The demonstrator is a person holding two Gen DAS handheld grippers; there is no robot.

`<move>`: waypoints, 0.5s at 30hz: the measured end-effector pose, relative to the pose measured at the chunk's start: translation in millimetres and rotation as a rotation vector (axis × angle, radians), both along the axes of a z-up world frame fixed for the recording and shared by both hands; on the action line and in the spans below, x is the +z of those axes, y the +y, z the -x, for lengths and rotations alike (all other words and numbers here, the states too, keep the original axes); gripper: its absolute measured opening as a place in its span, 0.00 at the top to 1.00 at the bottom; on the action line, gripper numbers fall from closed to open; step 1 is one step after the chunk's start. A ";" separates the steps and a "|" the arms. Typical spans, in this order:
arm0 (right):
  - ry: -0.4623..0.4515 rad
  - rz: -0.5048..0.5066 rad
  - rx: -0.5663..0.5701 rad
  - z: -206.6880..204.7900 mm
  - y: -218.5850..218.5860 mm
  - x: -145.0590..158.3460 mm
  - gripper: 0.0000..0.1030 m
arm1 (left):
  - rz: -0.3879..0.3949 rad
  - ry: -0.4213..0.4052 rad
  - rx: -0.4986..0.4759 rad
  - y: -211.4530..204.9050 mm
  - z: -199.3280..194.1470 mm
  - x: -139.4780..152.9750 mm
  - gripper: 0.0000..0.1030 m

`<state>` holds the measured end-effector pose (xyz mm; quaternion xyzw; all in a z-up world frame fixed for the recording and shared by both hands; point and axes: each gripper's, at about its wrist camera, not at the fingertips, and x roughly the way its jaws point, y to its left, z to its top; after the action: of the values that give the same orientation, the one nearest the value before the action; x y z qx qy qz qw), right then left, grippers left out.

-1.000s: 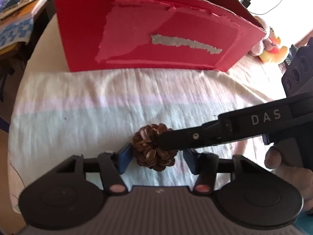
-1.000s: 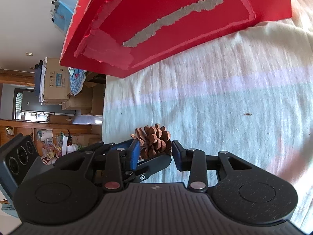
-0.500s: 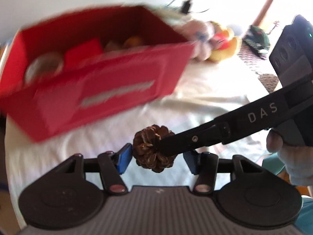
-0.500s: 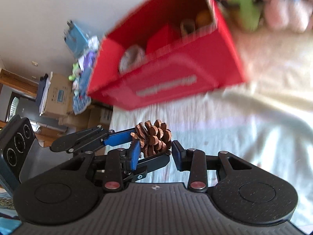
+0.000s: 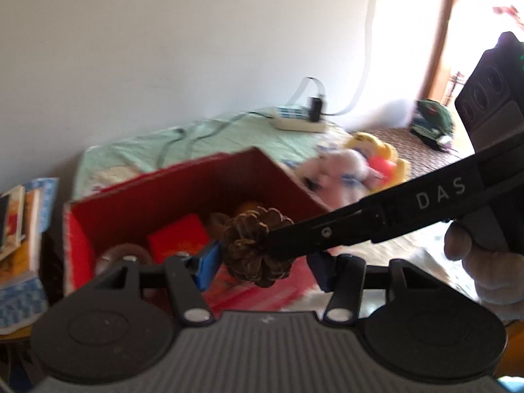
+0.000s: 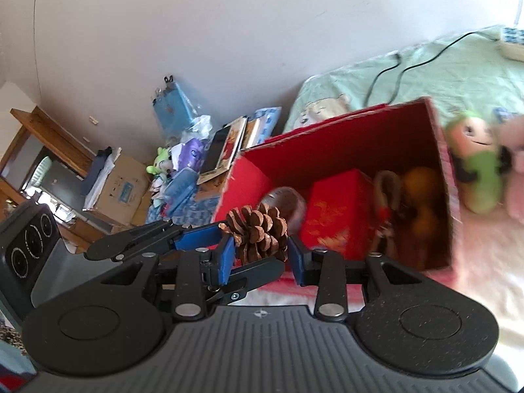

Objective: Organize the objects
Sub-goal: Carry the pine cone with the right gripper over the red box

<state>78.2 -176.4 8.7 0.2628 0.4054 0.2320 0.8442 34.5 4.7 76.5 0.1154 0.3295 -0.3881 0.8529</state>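
Note:
A brown pine cone (image 5: pixel 255 252) hangs in the air, gripped from two sides at once. My left gripper (image 5: pixel 263 265) is shut on it, its left blue pad against the cone. The right gripper's black finger (image 5: pixel 360 222) crosses in from the right. In the right wrist view the pine cone (image 6: pixel 258 235) sits between the blue pads of my right gripper (image 6: pixel 260 258), which is shut on it; the left gripper's fingers (image 6: pixel 196 239) reach in from the left. Just beyond stands an open red box (image 5: pixel 196 190) (image 6: pixel 327 150) holding a small red box (image 6: pixel 337 209) and several other items.
Plush toys (image 5: pixel 353 167) (image 6: pixel 478 163) lie right of the box. A power strip (image 5: pixel 298 121) with cables rests on the green cloth behind. Books (image 6: pixel 229 147) and a cardboard box (image 6: pixel 121 190) are stacked to the left. A hand (image 5: pixel 484 255) holds the right gripper.
Both grippers have risen together, lifting the pine cone off the cloth. The views have tipped from the red box's front wall to looking down into its open top.

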 end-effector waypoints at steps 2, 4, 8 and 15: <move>0.018 -0.011 0.025 -15.6 11.6 -6.0 0.63 | -0.014 0.015 0.040 5.5 -19.9 -3.1 0.46; 0.068 -0.032 0.048 -33.6 19.4 -17.0 0.63 | -0.032 0.040 0.077 13.1 -39.0 -9.7 0.45; 0.170 -0.066 0.093 -61.0 34.4 -42.7 0.63 | -0.079 0.125 0.140 22.5 -70.7 -28.5 0.45; 0.313 -0.108 0.150 -86.9 46.0 -79.2 0.63 | -0.158 0.234 0.200 34.9 -94.5 -65.3 0.46</move>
<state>165.1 -130.4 -70.5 0.3095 0.5372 0.2721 0.7359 129.0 39.6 11.1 0.1027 0.4659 -0.2852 0.8313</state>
